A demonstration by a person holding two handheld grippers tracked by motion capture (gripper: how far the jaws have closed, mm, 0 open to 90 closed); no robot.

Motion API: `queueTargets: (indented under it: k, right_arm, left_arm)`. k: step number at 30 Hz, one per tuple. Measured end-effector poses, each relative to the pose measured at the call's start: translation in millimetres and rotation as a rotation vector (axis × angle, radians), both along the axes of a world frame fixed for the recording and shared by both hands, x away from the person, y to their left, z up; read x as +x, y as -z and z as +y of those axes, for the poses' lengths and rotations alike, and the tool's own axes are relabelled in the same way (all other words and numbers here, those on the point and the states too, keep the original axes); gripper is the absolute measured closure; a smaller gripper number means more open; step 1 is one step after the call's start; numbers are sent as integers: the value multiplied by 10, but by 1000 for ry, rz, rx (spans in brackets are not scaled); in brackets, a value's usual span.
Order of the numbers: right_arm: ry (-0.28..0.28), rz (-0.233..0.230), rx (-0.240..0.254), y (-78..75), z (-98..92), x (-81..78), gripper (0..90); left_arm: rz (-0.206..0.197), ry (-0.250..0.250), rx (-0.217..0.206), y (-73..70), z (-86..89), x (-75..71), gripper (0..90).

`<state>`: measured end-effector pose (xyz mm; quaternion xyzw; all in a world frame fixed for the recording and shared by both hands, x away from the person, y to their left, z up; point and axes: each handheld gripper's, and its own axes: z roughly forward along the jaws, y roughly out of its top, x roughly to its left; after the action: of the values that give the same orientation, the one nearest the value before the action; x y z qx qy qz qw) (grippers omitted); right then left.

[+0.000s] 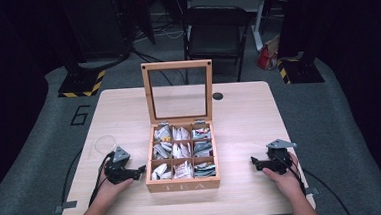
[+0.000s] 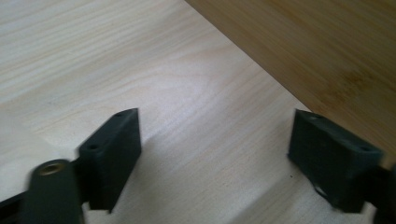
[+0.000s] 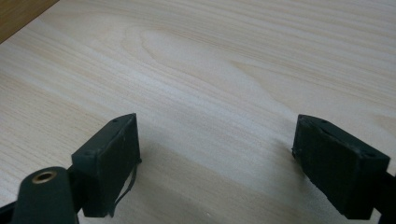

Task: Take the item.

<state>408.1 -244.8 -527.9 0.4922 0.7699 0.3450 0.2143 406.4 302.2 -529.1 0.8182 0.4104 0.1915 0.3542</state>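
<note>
A wooden tea box (image 1: 183,184) marked TEA stands mid-table with its glass lid (image 1: 178,92) raised upright. Its nine compartments hold several tea bags (image 1: 181,150). My left gripper (image 1: 138,169) rests on the table just left of the box, its tips close to the box's side wall (image 2: 327,56). Its jaws stand wide apart over bare wood, nothing between them (image 2: 212,154). My right gripper (image 1: 254,161) lies on the table well to the right of the box, pointing toward it, also open and empty (image 3: 215,158).
A clear glass (image 1: 105,143) sits on the table behind the left gripper. A small black round insert (image 1: 218,96) marks the table's far side. A black chair (image 1: 216,33) stands beyond the table. Bare wood lies between the box and the right gripper.
</note>
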Motion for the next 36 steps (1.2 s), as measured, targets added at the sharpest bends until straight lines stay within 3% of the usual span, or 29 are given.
queueTargets:
  k: [18,30,36]
  right_arm:
    - [-5,4,-2,1,4,3,135]
    - [-7,2,-4,1,3,4,134]
    - [-6,3,-4,1,3,4,134]
  left_arm:
    - [15,2,-8,-4,7,-8,147]
    - [4,3,-6,-3,15,-16,153]
    - [7,7,-3,-24,26,-28,225]
